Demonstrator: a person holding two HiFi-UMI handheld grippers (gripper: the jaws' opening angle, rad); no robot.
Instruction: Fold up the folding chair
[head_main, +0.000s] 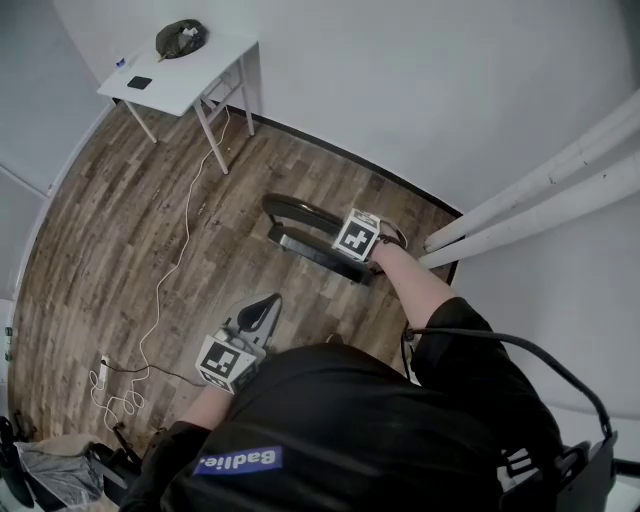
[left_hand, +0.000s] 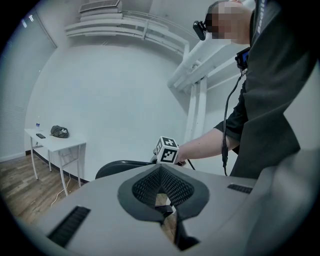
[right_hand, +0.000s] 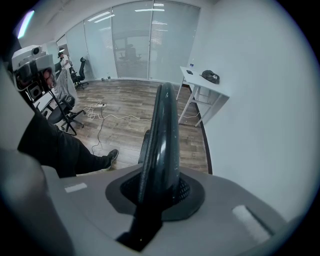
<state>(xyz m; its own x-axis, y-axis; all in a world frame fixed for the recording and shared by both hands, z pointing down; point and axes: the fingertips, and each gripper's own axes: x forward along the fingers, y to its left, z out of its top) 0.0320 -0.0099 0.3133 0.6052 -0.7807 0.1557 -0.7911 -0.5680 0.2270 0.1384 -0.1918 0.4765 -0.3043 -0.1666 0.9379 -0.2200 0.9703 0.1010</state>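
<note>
The black folding chair (head_main: 300, 212) stands on the wood floor close to the white wall. My right gripper (head_main: 357, 240) points steeply down onto its top edge. In the right gripper view the curved black backrest (right_hand: 162, 130) runs up between the jaws of my right gripper (right_hand: 160, 186), and the pads are closed on it. My left gripper (head_main: 265, 308) hangs in the air nearer my body, apart from the chair, shut and holding nothing. The left gripper view looks past my left gripper (left_hand: 161, 185) to the chair's back (left_hand: 120, 167) and the right gripper's marker cube (left_hand: 167, 150).
A white table (head_main: 200, 80) with a dark bag (head_main: 180, 38) and a phone (head_main: 139, 82) stands at the far left corner. A white cable (head_main: 175, 265) trails across the floor to a power strip (head_main: 103, 372). White pipes (head_main: 540, 200) run along the wall on the right.
</note>
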